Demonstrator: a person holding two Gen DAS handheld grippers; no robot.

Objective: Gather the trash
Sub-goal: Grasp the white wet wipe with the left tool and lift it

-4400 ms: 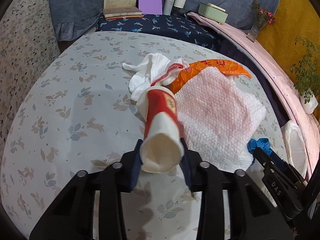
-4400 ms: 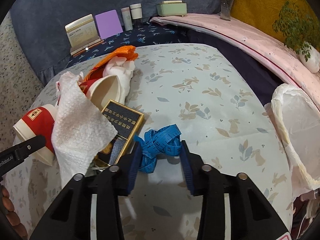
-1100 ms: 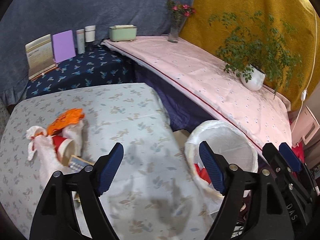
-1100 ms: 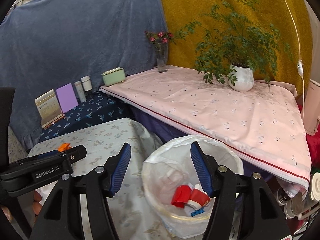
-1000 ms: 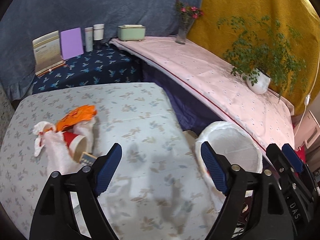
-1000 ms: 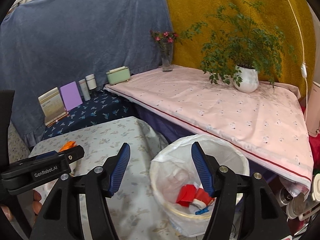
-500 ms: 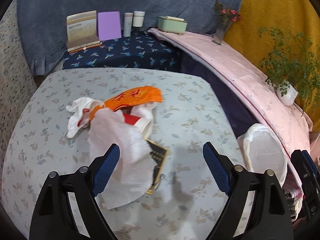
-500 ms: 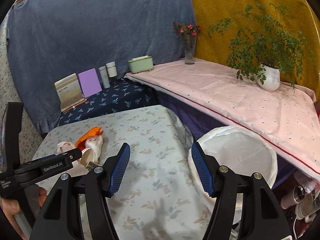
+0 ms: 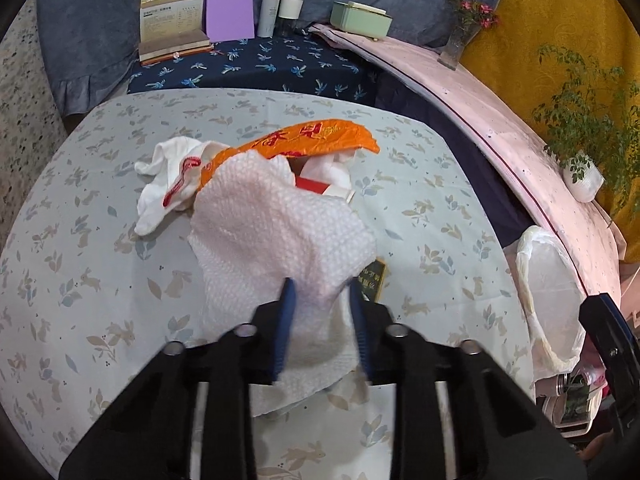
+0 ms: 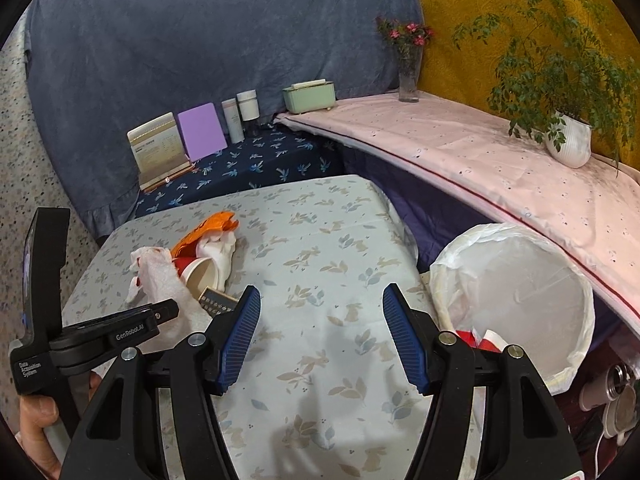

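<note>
My left gripper (image 9: 320, 292) is shut on the near corner of a white bubble-textured paper towel (image 9: 276, 232) that lies on the table over the trash pile. Behind the towel lie an orange wrapper (image 9: 304, 140), a white rag with red print (image 9: 168, 176), a red paper cup (image 10: 198, 270) and a small black box (image 9: 372, 278). My right gripper (image 10: 320, 322) is open and empty above the table, between the pile and the white-lined trash bin (image 10: 516, 280). The bin holds red and white cups (image 10: 480, 338).
The table has a pale rabbit-print cloth (image 9: 80, 280). At the back stand a booklet (image 9: 170, 16), a purple card (image 9: 230, 12), two bottles (image 9: 280, 10) and a green box (image 9: 360, 18). A pink-covered shelf (image 10: 500, 148) carries a vase and a potted plant (image 10: 568, 136).
My left gripper has come down from above the table onto the pile and closed on the paper towel. My right gripper has swung left from over the bin, still open.
</note>
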